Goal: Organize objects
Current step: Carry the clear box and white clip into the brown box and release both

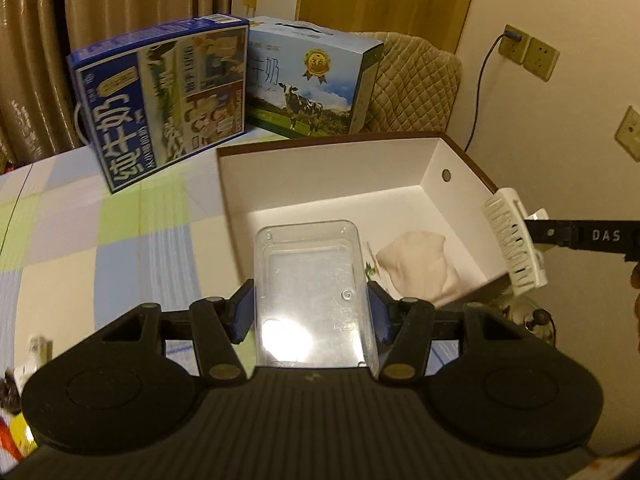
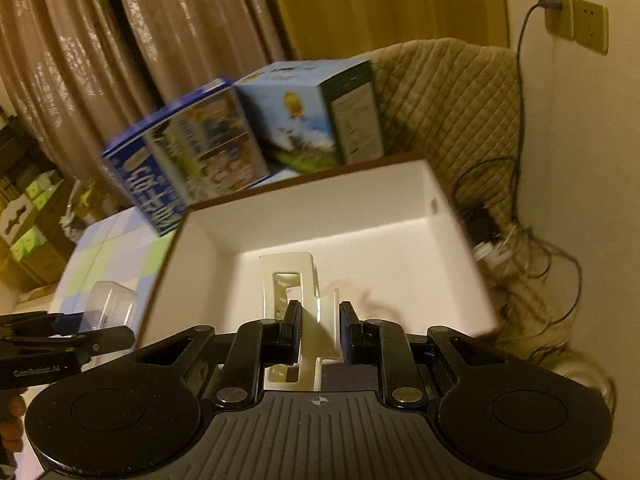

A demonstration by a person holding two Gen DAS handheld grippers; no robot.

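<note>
While checked tablecloth (image 1: 120, 240) bears milk cartons (image 1: 160, 96), L gripper (image 1: 312, 312) clamps clear tray (image 1: 312, 288), R gripper (image 2: 319, 328) clamps hair claw (image 2: 296, 300).

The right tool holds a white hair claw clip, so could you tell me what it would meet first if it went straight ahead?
Probably the white inner floor of the open box, then its far wall; depth is unclear.

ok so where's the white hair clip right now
The white hair clip is shut in the right gripper, at the white box's right rim.
</note>
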